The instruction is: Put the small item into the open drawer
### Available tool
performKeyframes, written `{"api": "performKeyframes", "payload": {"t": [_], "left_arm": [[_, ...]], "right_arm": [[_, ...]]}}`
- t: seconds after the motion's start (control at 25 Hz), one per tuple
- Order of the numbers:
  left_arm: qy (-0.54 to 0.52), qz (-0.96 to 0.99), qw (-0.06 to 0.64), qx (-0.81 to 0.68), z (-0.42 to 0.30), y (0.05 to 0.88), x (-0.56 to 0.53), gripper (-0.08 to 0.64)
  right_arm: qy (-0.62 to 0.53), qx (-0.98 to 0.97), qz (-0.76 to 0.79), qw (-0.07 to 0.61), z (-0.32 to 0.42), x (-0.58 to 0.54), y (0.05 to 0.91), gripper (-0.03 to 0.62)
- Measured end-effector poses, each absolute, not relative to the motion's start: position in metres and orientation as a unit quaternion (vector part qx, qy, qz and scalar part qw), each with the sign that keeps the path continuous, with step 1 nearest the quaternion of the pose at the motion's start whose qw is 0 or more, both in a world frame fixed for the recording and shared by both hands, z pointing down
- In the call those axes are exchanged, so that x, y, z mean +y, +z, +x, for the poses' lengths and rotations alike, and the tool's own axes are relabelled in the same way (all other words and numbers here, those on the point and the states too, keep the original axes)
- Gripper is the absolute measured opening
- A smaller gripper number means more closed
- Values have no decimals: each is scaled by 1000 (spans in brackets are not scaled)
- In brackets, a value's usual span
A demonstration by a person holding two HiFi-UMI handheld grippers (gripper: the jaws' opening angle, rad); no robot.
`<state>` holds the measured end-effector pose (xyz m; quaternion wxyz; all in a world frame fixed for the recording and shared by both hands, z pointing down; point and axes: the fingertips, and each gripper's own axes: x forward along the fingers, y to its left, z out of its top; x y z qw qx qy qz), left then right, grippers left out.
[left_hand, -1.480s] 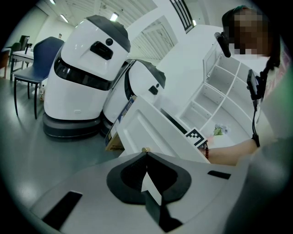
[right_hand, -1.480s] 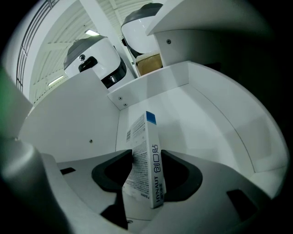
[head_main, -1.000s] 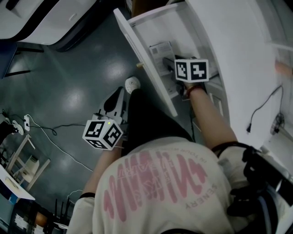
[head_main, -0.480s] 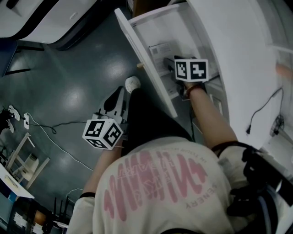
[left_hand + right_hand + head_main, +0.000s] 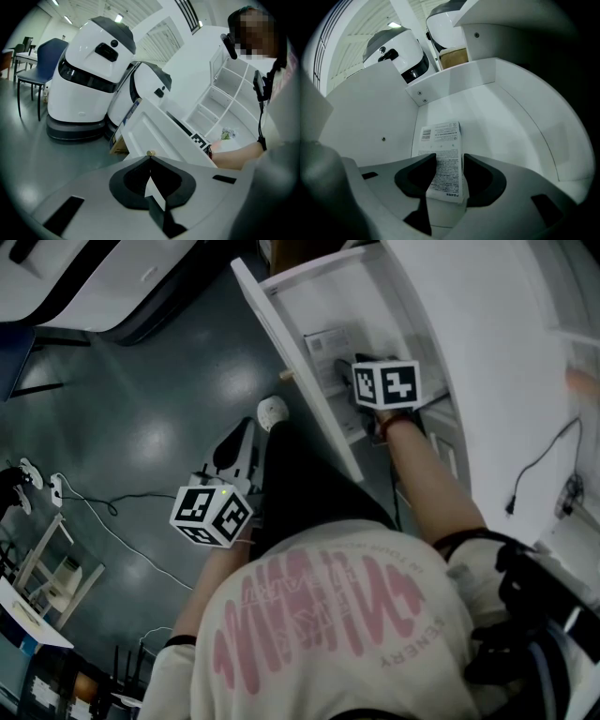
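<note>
Lying flat on the floor of the open white drawer [image 5: 501, 117] is the small white flat packet with printed text [image 5: 443, 140], so the task's item is already inside, and that's the picture to work from. Its long axis runs straight away from the right gripper [image 5: 449, 158], in line with the jaws and pointing at the drawer's back wall. The near end sits between the two dark pads. Those jaws are closing, with the packet in the gap, but I don't see the pads pressing its long edges, so I read it as released.

Room to move: the drawer's left side wall [image 5: 370, 112] stands near the packet's left edge, while the bare floor to its right is wide open. A strip of floor separates its far end from the back wall. The clean way out looks like straight back along the packet's length.

Over on the other side, the left gripper [image 5: 150, 158] hangs outside the drawer above the floor, jaws clenched together on nothing, well apart from the packet. The right one is much nearer.
</note>
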<state>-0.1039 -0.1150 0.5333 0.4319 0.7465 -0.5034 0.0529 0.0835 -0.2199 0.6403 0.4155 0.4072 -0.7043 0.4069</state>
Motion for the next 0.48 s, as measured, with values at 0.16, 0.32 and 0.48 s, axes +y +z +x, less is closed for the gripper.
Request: {"api": "performKeyframes", "payload": {"t": [0.16, 0.32, 0.48], "left_arm": [[53, 748, 432, -501, -104, 533, -116, 29], [54, 746, 434, -502, -106, 536, -116, 29], [34, 752, 435, -494, -113, 528, -126, 28]], "right_arm": [[407, -704, 407, 416, 83, -220, 640, 198], [421, -698, 407, 412, 83, -221, 642, 195], [443, -687, 405, 409, 82, -219, 645, 195]]}}
